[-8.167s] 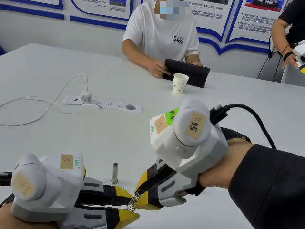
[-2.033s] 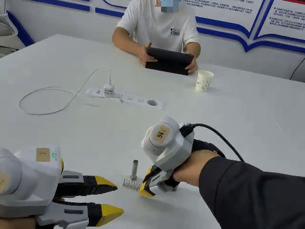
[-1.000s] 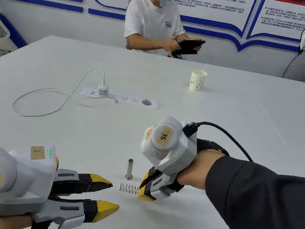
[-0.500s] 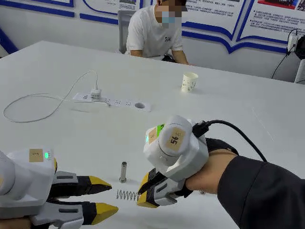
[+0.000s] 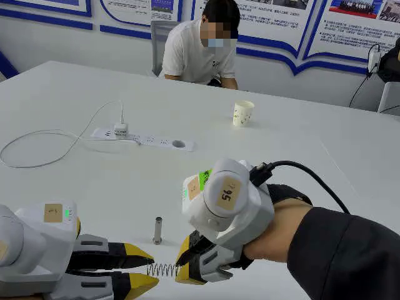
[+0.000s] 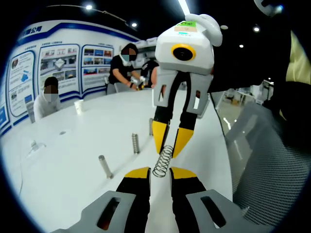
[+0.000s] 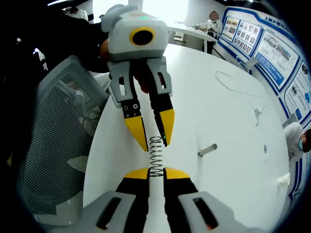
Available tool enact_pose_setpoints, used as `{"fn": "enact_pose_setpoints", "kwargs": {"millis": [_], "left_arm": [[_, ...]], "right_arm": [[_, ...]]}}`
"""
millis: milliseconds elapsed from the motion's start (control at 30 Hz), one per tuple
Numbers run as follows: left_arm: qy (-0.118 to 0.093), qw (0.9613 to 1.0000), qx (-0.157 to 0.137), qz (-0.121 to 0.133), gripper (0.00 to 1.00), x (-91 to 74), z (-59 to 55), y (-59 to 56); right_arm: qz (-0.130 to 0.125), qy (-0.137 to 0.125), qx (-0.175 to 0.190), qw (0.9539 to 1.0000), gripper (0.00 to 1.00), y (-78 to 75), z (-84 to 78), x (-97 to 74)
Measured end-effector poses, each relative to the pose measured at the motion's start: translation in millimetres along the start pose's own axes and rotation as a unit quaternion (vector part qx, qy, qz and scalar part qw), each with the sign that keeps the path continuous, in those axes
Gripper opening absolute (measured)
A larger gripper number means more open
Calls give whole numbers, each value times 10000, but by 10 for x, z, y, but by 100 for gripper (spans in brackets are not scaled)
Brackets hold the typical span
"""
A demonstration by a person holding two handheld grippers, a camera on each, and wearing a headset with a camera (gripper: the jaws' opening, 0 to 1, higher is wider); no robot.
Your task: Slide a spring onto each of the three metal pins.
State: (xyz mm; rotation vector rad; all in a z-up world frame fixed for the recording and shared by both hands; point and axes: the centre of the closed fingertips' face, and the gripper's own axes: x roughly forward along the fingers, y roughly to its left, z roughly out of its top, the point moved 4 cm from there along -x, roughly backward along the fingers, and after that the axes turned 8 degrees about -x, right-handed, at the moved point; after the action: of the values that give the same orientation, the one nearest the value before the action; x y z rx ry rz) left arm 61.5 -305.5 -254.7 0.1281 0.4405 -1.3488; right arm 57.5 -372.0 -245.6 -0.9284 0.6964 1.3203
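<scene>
The right gripper (image 5: 180, 270) fingers pinch one end of the spring (image 5: 162, 270), at 6 o'clock of a bare pin (image 5: 157, 229). The left gripper (image 5: 154, 267) fingers are spread about its other end. A second pin (image 6: 135, 143) looks already sprung. By my judgement the bare pin, at least, is left.

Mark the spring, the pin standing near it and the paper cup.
spring (image 5: 161, 270), head view, on its middle coils.
pin (image 5: 157, 229), head view, midway up its shaft.
paper cup (image 5: 242, 114), head view, on its side wall.
</scene>
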Motion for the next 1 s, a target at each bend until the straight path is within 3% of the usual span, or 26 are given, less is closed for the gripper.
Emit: {"fn": "enact_pose_setpoints", "kwargs": {"millis": [400,1000], "left_arm": [[28,9998,95,-148,11,11,-19,-43],[-77,9997,40,-235,10,18,11,-68]], "right_arm": [[44,-24,-85,10000,12,46,-12,-16],[98,-51,79,9999,12,52,-78,8]]}}
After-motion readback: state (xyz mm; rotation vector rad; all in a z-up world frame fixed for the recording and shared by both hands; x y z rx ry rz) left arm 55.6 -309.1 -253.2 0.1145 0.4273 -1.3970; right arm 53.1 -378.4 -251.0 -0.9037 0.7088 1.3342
